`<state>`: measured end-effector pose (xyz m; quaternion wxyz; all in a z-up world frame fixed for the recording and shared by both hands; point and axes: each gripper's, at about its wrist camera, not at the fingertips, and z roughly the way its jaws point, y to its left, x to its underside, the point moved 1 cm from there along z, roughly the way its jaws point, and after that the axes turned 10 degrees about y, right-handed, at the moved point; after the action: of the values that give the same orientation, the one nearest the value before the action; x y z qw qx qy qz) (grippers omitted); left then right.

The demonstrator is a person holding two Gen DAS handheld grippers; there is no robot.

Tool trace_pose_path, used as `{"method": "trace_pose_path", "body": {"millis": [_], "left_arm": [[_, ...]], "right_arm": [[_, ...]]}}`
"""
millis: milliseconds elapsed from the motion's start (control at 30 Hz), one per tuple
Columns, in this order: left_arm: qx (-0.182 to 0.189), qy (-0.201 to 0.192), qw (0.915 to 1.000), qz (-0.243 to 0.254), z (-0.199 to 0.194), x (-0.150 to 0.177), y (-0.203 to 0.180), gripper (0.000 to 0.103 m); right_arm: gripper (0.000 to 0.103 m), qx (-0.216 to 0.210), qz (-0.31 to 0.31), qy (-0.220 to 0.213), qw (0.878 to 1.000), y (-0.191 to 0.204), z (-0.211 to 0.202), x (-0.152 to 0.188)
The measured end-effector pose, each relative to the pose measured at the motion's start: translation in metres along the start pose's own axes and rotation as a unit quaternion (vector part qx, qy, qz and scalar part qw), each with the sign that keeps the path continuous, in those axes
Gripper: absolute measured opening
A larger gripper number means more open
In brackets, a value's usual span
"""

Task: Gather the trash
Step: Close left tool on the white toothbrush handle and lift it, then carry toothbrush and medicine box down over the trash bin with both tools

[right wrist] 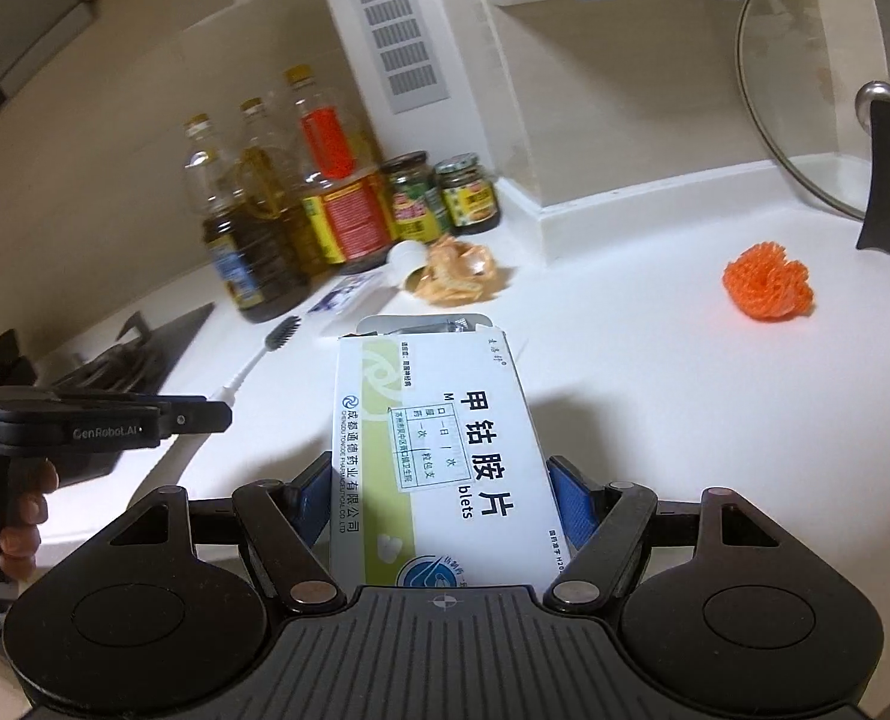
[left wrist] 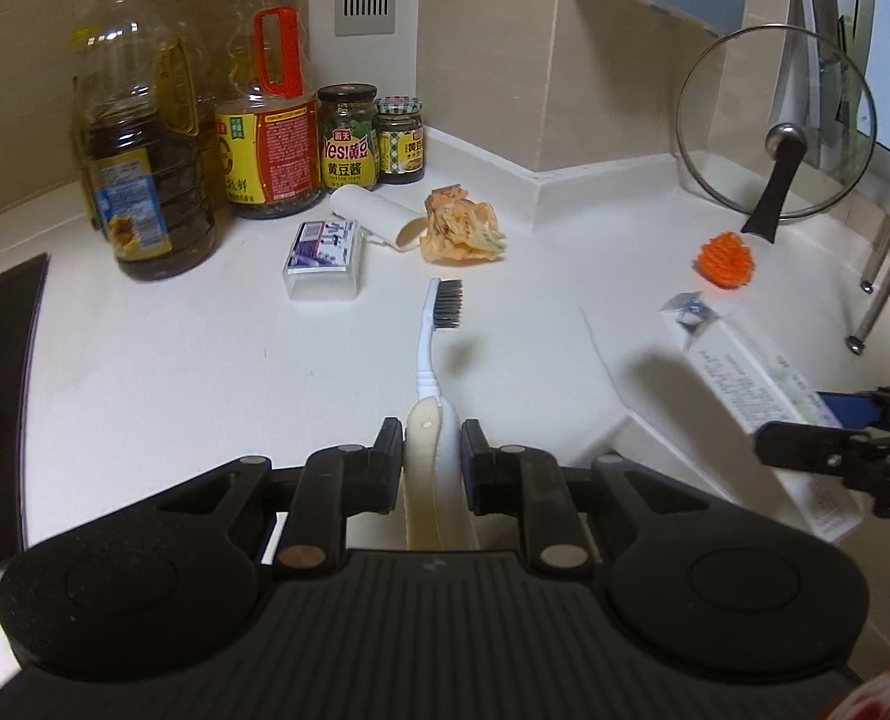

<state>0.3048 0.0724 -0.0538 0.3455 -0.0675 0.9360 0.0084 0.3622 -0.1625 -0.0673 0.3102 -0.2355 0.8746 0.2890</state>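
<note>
Trash: the toothbrush is squeezed in the left claw, the pill box in the right claw.
The crumpled wrapper lies straight past the brush tip, upper middle, nearer the left claw.

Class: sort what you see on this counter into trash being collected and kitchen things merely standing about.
Trash: toothbrush in left tongs; pill box in right tongs; wrapper; tube; orange net.

Standing about: bottles; jars; lid.
</note>
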Motion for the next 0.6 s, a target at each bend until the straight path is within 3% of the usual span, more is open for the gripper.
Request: {"method": "trace_pose_path", "body": {"millis": [600], "left_arm": [[-0.026, 0.014, 0.9966, -0.077, -0.067, 0.098, -0.02, 0.018]], "right_arm": [[0.073, -0.074, -0.049, 0.063, 0.994, 0.055, -0.019, 0.068]]}}
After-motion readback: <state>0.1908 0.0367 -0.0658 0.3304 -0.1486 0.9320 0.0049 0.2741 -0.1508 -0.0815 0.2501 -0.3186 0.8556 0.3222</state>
